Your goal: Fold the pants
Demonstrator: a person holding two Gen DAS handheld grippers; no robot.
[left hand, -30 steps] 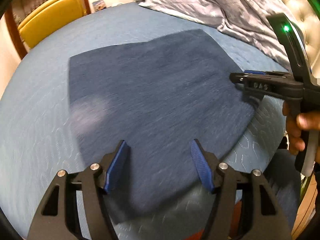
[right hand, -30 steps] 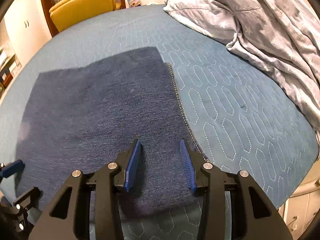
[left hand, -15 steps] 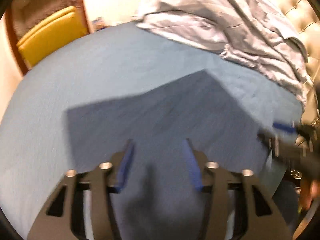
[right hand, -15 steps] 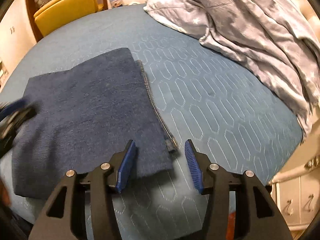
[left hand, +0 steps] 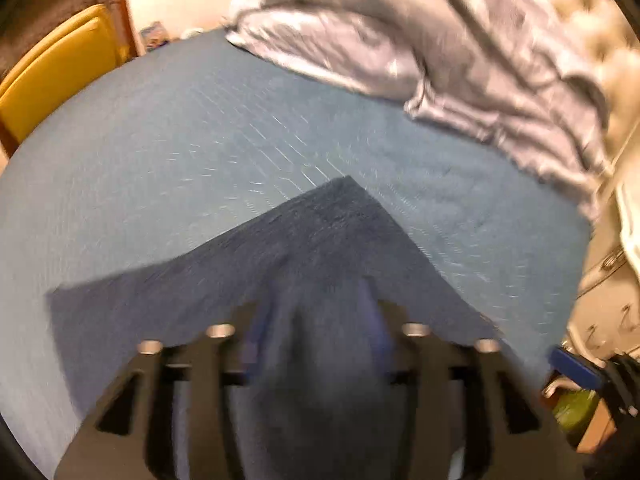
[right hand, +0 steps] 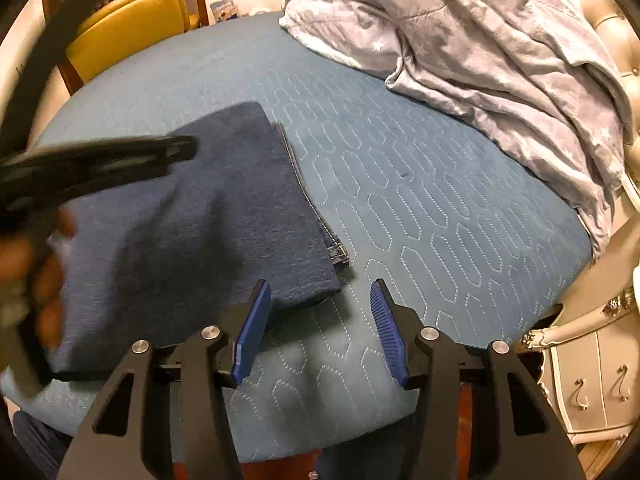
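The dark blue pants (right hand: 224,216) lie folded on the blue quilted bed (right hand: 400,184), at its near left side. In the left wrist view the pants (left hand: 328,236) are blurred and a raised fold of cloth fills the gap between the fingers of my left gripper (left hand: 316,336). In the right wrist view my left gripper (right hand: 188,150) is over the pants, and its jaws look closed on the lifted cloth. My right gripper (right hand: 320,320) is open and empty, just off the pants' near right corner, above the bare bed.
A grey star-print duvet (right hand: 480,48) is heaped at the back right of the bed. A yellow chair (right hand: 128,28) stands beyond the far left edge. A cream cabinet (right hand: 592,380) stands at the right by the bed's near edge.
My left gripper has moved in over the pants and cloth now rises between its fingers. My right gripper has moved right, off the pants' near corner.
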